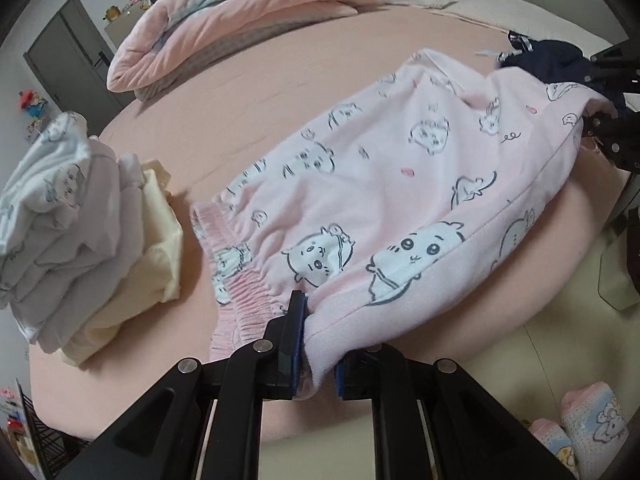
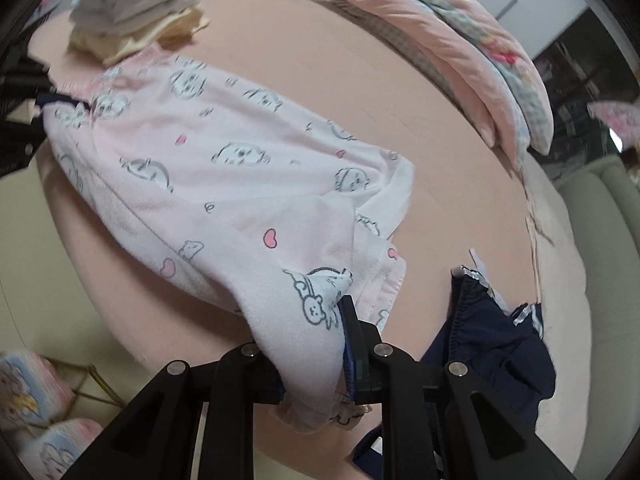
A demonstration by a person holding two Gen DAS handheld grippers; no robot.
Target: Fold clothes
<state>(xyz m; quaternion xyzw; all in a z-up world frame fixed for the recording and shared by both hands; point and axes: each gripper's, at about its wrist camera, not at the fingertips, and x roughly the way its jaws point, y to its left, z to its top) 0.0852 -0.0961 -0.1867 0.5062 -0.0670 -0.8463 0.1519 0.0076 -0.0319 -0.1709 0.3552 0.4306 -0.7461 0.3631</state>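
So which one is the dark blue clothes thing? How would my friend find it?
Start at the big pink bed. Pale pink pyjama bottoms with cartoon animals stretch across its near edge. Right beside their cuff end lies a crumpled navy garment: it is the only dark piece there, with shiny silvery-white trim, while the folded stack at the other end is all white and cream.

Pale pink pyjama trousers (image 1: 380,184) with white cartoon animals, peach bedsheet (image 1: 248,92), navy garment (image 2: 492,340)
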